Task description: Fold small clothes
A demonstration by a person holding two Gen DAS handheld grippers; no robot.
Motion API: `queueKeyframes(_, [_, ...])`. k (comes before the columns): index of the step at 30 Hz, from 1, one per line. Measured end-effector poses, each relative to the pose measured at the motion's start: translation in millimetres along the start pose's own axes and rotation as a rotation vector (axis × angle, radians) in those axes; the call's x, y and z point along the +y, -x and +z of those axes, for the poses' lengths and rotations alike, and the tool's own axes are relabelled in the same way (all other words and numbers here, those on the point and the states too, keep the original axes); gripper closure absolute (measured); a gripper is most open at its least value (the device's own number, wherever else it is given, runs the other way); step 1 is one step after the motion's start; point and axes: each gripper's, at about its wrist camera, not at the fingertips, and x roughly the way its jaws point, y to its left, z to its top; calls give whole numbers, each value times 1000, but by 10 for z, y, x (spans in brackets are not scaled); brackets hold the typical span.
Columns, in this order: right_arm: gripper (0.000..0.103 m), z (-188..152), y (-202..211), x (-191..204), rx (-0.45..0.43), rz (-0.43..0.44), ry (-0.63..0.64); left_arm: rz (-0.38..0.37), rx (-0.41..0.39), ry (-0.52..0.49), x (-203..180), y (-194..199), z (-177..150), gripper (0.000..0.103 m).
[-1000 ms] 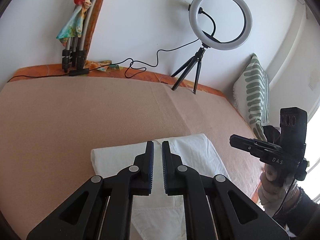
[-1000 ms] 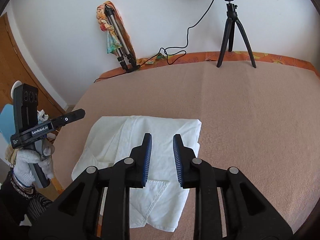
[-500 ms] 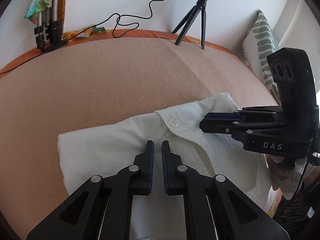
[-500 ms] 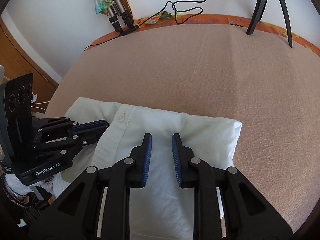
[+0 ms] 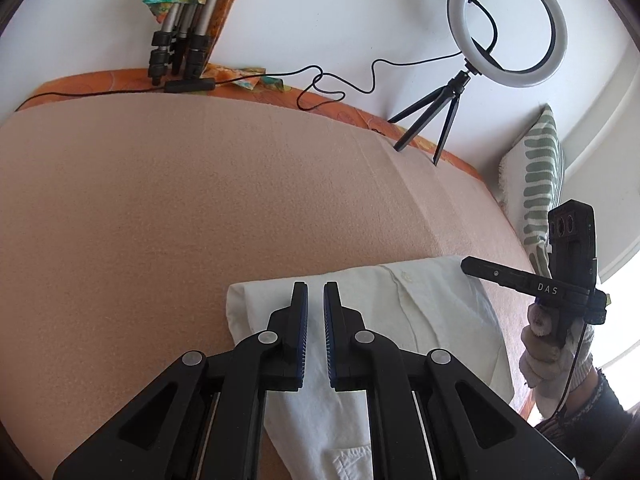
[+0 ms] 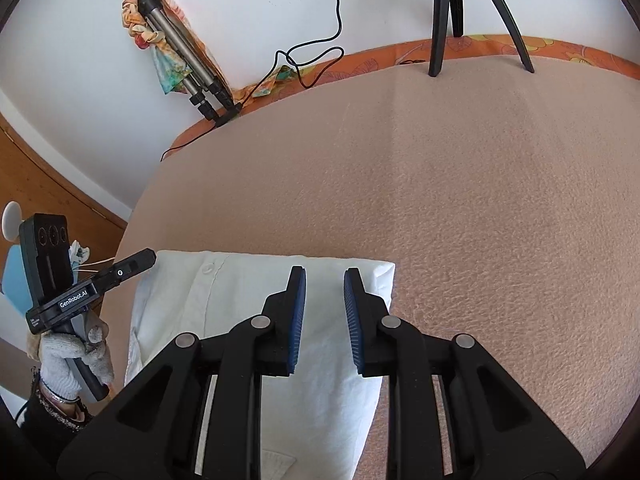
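The left gripper (image 5: pixel 316 292) points steeply downward, its jaws nearly together with nothing between them, held by a gloved left hand (image 6: pixel 76 354). The right gripper (image 6: pixel 325 280), gripped by a gloved right hand (image 5: pixel 554 354), tilts down likewise; its jaws are opening, empty.

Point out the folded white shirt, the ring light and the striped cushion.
Folded white cotton shirt (image 6: pixel 240 320): right wrist view, front panel beside the button placket.
White ring light on black tripod (image 5: pixel 507 76): left wrist view, lower rim.
Green-and-white striped cushion (image 5: pixel 536 184): left wrist view, face.

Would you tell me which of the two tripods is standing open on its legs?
The black tripod under the ring light stands with legs spread on the bed. The silver tripod is folded and leans against the wall.
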Motion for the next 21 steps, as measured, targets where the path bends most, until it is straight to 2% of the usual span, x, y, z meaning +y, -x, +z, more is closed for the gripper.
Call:
queueKeyframes(2, [82,-4,-74,-39,15,-63,-2,55,31,-4,31,-116,-30,97])
queueKeyframes(5, [81,-21,-111,-165,25,-151,-15,147,21,-28,75,-98,-83,96])
queueKeyframes(7, [80,-4,-44,-270,13,-146,-50,216,-3,-37,129,-2,-92,96])
queueKeyframes(9, [75,-4,75,-351,-13,-142,-68,231,-30,2,248,136,-110,96])
queueKeyframes(10, [64,-14,130,-393,-24,-136,-78,224,-38,21,297,207,-125,96])
queueKeyframes(12, [53,-64,219,-472,-31,-96,-110,208,-52,42,365,345,-173,85])
queueKeyframes(14, [53,-144,293,-535,-15,-38,-130,154,-55,72,426,450,-233,65])
queueKeyframes(15, [53,-186,322,-548,-8,-24,-135,124,-51,91,465,484,-263,61])
queueKeyframes(16, [53,-239,351,-562,0,-10,-141,102,-49,116,505,509,-283,58])
queueKeyframes(21, [47,-549,468,-657,47,131,-240,-70,-20,305,715,483,-323,58])
